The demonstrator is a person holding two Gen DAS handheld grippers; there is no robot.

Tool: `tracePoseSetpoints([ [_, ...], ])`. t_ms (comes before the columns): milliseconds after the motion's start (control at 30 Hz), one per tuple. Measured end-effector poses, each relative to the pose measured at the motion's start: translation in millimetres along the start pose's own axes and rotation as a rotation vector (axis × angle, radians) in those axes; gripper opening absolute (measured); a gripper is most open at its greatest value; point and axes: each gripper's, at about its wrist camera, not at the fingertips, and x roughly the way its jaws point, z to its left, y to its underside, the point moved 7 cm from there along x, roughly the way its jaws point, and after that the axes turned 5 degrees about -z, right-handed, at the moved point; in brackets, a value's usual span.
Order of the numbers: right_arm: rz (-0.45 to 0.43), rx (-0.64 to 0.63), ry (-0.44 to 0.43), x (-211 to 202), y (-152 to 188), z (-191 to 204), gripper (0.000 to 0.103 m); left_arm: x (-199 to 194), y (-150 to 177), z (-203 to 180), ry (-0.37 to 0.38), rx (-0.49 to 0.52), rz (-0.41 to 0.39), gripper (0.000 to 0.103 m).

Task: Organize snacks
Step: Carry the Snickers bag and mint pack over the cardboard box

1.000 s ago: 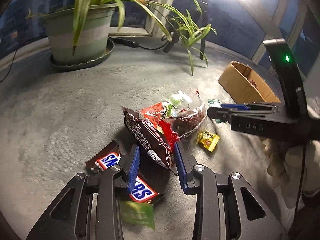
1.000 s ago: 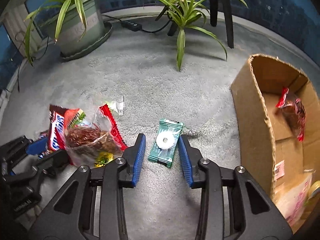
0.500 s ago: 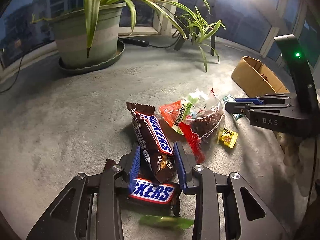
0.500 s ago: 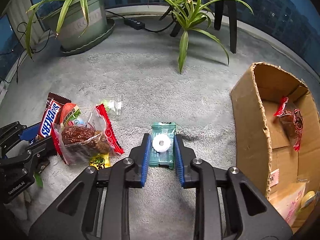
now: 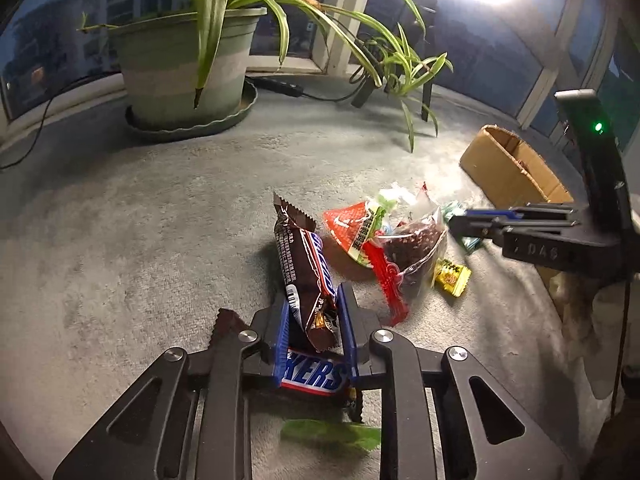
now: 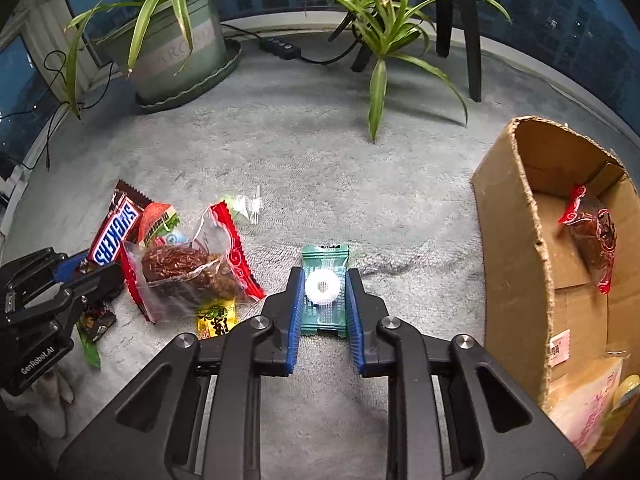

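My left gripper (image 5: 314,304) is shut on a brown Snickers bar (image 5: 306,272) and holds its near end; the bar points away from me. A second Snickers bar (image 5: 314,376) lies flat under the fingers. My right gripper (image 6: 324,292) is shut on a green candy packet (image 6: 324,292) with a white ring on it, on the carpet. A clear bag of brown snacks with red edges (image 6: 188,272), a red packet (image 5: 352,224) and a small yellow candy (image 6: 216,318) lie between the two grippers.
An open cardboard box (image 6: 516,248) stands at the right with a red snack bag (image 6: 592,240) and other packets inside. A big potted plant (image 6: 176,44), a smaller plant (image 6: 380,36), a power strip (image 6: 280,46) and chair legs (image 6: 472,32) stand at the back of the grey carpet.
My left gripper closed on the upper Snickers bar, which now stands up from the carpet. My right gripper closed on the green candy packet.
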Motion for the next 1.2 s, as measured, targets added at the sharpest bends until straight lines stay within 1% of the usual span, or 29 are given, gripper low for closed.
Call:
tracePoseSetpoints([
  [67, -0.003, 0.006, -0.005, -1.4, 0.6, 0.7, 0.021, 0.6, 0.1, 1.0, 0.004, -0.010, 0.004, 0.020],
  [167, -0.013, 0.013, -0.019, -6.3, 0.9, 1.8, 0.021, -1.4, -1.4, -1.2, -0.007, 0.001, -0.014, 0.019],
  [267, -0.027, 0.013, -0.029, -14.1, 0.9, 2.4, 0.020, -6.2, -2.3, -0.7, 0.005, -0.022, -0.031, 0.019],
  [367, -0.035, 0.017, -0.033, -18.4, 1.2, 2.6, 0.020, -4.7, -0.2, 1.3, -0.002, -0.022, -0.028, 0.018],
  [467, -0.048, 0.024, -0.045, -26.3, 2.1, 1.9, 0.020, -5.4, 0.0, 3.3, 0.004, -0.044, -0.034, 0.018],
  [733, -0.094, 0.019, -0.080, -58.3, 3.3, 4.0, 0.020, -34.4, -1.9, 6.3, 0.033, -0.106, -0.091, 0.018],
  [833, -0.113, 0.033, -0.092, -70.2, 1.2, 0.4, 0.020, -46.6, -6.7, 4.2, 0.042, -0.112, -0.114, 0.018],
  [1000, -0.156, 0.042, -0.099, -95.8, -2.2, -9.9, 0.020, -62.0, -22.0, -11.6, 0.058, -0.093, -0.161, 0.018],
  [1200, -0.200, 0.039, -0.079, -121.3, -0.6, -29.9, 0.020, -71.5, -38.9, -47.8, 0.100, -0.054, -0.200, 0.018],
])
